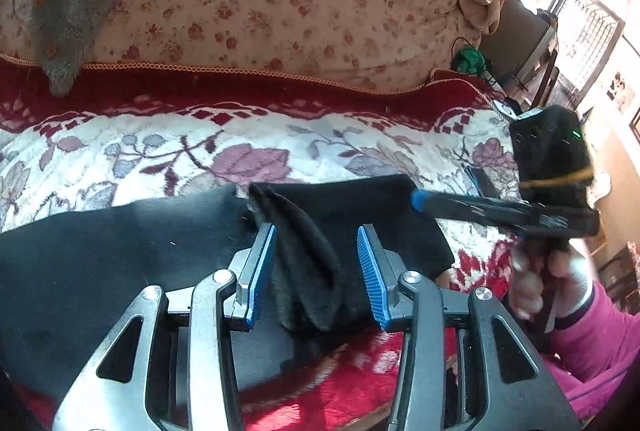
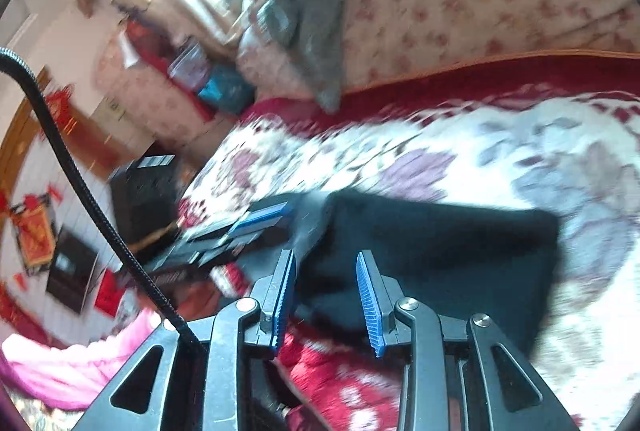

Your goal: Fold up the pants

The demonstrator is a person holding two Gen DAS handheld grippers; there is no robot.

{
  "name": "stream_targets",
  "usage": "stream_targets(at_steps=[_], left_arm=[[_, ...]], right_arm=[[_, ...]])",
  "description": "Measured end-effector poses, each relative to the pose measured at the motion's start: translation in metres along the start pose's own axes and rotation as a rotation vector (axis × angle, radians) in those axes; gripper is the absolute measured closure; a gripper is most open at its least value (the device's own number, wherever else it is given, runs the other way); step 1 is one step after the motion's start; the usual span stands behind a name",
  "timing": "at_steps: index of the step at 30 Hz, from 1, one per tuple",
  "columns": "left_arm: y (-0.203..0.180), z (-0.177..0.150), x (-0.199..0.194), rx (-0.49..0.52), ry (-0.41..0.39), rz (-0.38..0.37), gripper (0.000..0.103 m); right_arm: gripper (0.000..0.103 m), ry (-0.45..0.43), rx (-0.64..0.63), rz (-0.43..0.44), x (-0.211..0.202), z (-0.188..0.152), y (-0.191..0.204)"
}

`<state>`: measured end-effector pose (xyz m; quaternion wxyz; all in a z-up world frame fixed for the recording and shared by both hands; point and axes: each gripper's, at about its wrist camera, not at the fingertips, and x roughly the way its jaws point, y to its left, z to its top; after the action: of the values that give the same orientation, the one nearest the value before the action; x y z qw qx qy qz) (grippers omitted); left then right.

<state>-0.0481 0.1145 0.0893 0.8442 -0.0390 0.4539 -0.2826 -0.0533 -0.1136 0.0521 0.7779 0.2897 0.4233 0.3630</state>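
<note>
The black pants (image 1: 120,247) are lying flat on the bed (image 1: 320,143), on the floral blanket, with the long axis running sideways across the left wrist view. There's a bunched-up ridge of black cloth standing right between the blue pads of the left gripper (image 1: 316,271). Its jaws are about half open and the pads don't look like they're pressing on the fabric, so it's loose in there, not held.

The right gripper (image 2: 326,295) is partly open too, hovering over the near edge of the pants (image 2: 440,251) with nothing pinched. That view's pretty blurry though.

Both sit at the same end of the pants. The left looks closer to grabbing, since the cloth is already in its gap.
</note>
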Motion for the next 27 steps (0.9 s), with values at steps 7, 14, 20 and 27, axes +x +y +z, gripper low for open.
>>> stream_targets(at_steps=[7, 14, 20, 27], left_arm=[[-0.021, -0.013, 0.017, -0.027, -0.01, 0.114, 0.061], [-0.002, -0.028, 0.038, -0.129, 0.045, 0.18, 0.061], [0.006, -0.034, 0.013, -0.187, 0.009, 0.187, 0.061], [0.026, -0.05, -0.034, -0.299, -0.063, 0.248, 0.059]], right_arm=[[0.073, 0.025, 0.085, -0.147, 0.018, -0.002, -0.046], [0.072, -0.001, 0.061, -0.136, -0.001, -0.004, -0.026], [0.065, -0.002, 0.027, -0.08, -0.003, -0.001, 0.002], [0.064, 0.041, -0.033, -0.021, 0.021, 0.006, 0.037]])
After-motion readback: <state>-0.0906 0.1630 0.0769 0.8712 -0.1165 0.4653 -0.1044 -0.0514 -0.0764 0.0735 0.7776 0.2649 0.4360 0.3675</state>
